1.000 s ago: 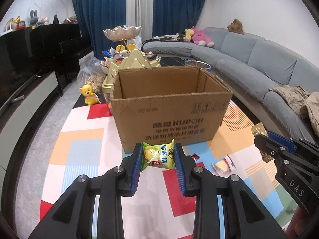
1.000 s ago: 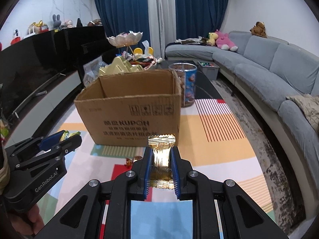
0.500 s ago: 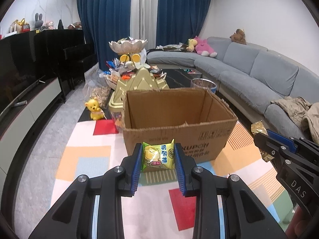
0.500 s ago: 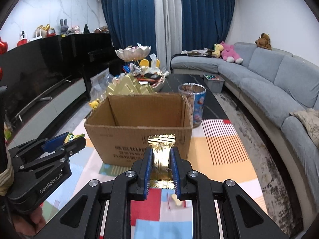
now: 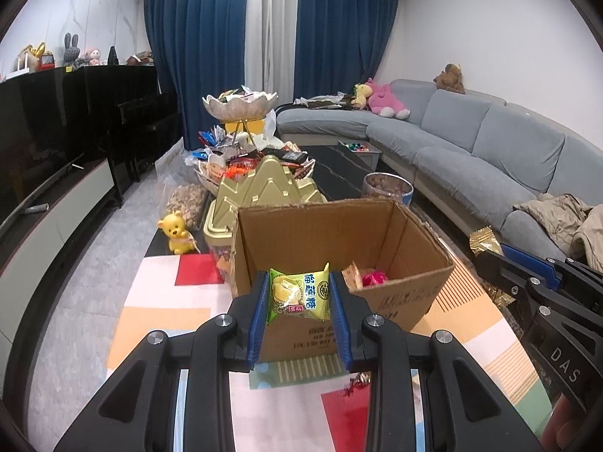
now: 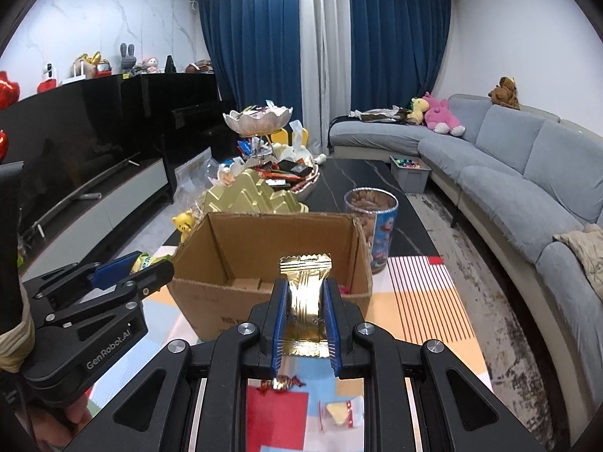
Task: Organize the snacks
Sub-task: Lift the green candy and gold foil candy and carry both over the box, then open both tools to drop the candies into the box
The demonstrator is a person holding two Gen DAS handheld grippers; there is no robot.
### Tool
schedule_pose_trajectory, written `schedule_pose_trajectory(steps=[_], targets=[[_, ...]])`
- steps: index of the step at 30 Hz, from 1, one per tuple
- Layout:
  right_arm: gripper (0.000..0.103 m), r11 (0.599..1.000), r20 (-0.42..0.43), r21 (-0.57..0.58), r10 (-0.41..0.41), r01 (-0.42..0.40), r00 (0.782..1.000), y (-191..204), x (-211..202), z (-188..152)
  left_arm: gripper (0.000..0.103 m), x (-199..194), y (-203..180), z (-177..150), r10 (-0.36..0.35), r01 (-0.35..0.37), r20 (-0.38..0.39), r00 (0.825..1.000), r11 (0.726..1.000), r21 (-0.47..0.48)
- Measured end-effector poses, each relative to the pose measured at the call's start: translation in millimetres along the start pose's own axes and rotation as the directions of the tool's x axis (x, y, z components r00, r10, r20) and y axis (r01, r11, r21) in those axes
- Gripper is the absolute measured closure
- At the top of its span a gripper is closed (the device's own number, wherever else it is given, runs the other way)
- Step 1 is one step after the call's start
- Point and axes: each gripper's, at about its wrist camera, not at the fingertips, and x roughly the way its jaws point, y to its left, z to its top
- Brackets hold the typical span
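The left tongs [image 5: 300, 297] are gripping a green-and-yellow plastic snack packet [image 5: 299, 295], angling downward toward the open brown cardboard box [image 5: 407, 286] on the colourful patterned rug [image 5: 158, 301]. Beside them, the right tongs [image 6: 304, 307] are pinching a crinkled gold foil wrapper [image 6: 304, 301], tilting likewise.

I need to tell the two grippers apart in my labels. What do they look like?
Both are black, angular, two-finger tools with silver screws and blue ribbed fingers. The left gripper reads "GenRobot.AI" in white; a beige cuff shows at its hand. The right gripper shows white "DAS" lettering.
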Motion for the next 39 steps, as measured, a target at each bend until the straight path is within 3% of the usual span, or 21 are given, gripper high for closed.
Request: schedule_pose_trajectory(steps=[19,39], targets=[[0.083,1.000,0.006,-0.024,0.004,-0.004,1.000,-0.4,33.5,25.6,0.072,40.7,6.4,19.2,-0.019,0.019,-0.006,1.000,1.000,-0.011],[0.083,0.999,-0.051,-0.032,0.012,-0.013,0.999,-6.2,94.4,37.5,0.071,88.6,15.6,29.2,-0.026,0.025,-0.049,0.998,0.999,-0.021]])
